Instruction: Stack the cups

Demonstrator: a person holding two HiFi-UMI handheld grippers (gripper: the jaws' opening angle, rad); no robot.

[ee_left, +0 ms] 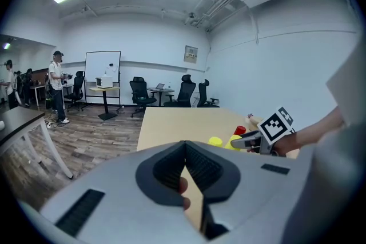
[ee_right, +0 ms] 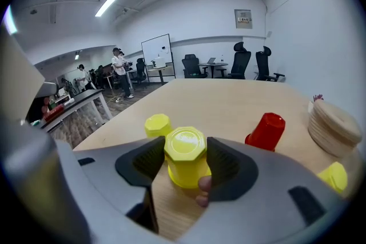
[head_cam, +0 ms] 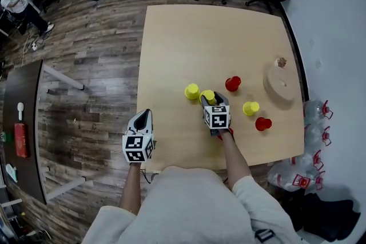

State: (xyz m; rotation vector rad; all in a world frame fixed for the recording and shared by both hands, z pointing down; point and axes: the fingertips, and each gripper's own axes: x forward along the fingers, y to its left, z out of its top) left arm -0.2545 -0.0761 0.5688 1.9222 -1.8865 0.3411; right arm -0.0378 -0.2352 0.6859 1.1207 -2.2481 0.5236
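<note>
Right gripper (head_cam: 209, 101) clamped on yellow cup (ee_right: 184, 146), pads on opposite sides of upper wall, just under closed base. Cup stands inverted near middle of surface (head_cam: 189, 31), somewhat toward near edge: mouth down, base up, long axis vertical. Second yellow cup (head_cam: 192, 91) just beside it, toward left edge. Left gripper (ee_left: 184, 171) closed, empty, beyond left edge by near-left corner. Risks: tapered wall may let cup slip down out of pads on lift; tilted carry would miss next cup; careless swing could topple neighbour.

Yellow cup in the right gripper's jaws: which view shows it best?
Right gripper view: the yellow cup sits large, centred, the right gripper clamping it. Head view shows it partly hidden; left gripper view, a distant patch.
</note>
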